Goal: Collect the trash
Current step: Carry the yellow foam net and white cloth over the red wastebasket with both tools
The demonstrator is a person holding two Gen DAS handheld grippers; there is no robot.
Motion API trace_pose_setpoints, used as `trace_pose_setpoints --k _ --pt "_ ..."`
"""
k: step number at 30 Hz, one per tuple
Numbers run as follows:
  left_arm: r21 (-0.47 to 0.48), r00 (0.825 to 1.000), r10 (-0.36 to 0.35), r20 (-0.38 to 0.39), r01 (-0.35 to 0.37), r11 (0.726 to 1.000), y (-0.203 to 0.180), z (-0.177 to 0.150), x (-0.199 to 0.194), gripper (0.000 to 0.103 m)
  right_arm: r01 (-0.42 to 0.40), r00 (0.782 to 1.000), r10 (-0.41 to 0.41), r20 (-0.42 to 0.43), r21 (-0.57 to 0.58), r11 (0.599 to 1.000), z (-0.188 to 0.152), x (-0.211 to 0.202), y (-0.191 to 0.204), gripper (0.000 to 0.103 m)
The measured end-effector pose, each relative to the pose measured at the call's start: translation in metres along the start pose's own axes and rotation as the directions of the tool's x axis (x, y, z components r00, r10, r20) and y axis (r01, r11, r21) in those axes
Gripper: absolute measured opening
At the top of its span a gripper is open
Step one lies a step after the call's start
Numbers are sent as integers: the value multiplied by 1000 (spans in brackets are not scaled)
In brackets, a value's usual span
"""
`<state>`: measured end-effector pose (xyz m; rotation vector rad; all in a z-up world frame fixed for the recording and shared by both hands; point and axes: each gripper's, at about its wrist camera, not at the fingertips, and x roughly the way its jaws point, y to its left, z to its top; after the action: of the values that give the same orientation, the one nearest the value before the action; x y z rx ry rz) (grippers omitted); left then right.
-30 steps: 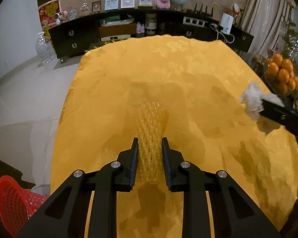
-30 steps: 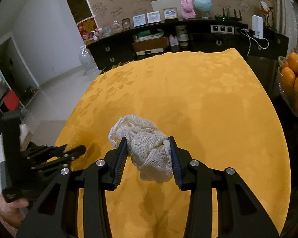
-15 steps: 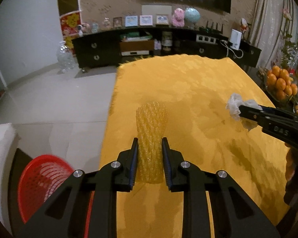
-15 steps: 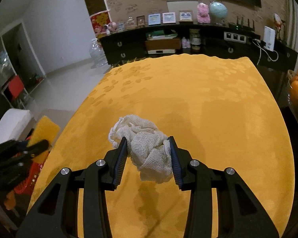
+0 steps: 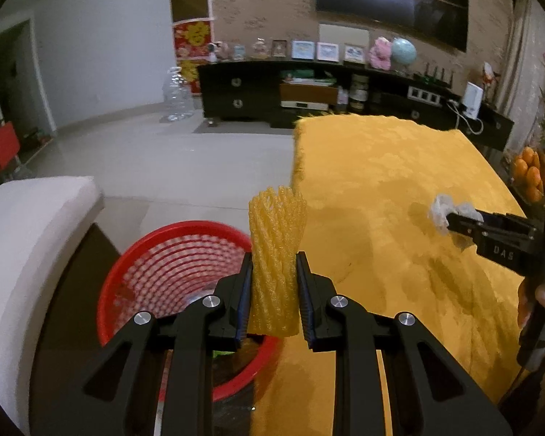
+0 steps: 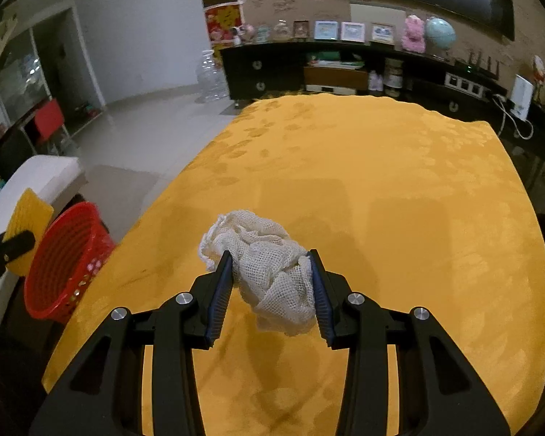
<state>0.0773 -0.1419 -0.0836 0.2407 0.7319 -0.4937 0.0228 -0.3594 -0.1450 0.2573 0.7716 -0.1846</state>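
Note:
My left gripper (image 5: 274, 270) is shut on a yellow foam fruit net (image 5: 277, 239), held upright in the air over the right rim of a red mesh trash basket (image 5: 170, 265) that stands on the floor beside the table. The same net (image 6: 27, 218) and basket (image 6: 60, 258) show at the left of the right wrist view. My right gripper (image 6: 270, 278) is shut on a crumpled white mesh cloth (image 6: 269, 265), held above the yellow tablecloth (image 6: 363, 181). The cloth also shows in the left wrist view (image 5: 443, 210).
A white cushioned seat (image 5: 25, 239) stands left of the basket. A bowl of oranges (image 5: 527, 174) sits at the table's right side. A dark sideboard (image 6: 345, 72) with frames and ornaments runs along the far wall.
My left gripper has swung left off the table with the yellow net and now hangs over the red basket. My right gripper has held the white cloth over the table.

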Motion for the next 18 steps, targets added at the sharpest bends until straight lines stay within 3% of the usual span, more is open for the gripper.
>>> trace_pose_setpoints --k 8,18 --pt "-87 998 64 11 -63 994 40 -18 -18 22 -33 999 34 36 -36 999 -7 -23 32 40" --pt "-173 996 91 -8 -91 981 79 -36 -12 22 -86 996 85 -13 -44 995 -28 -20 66 40"
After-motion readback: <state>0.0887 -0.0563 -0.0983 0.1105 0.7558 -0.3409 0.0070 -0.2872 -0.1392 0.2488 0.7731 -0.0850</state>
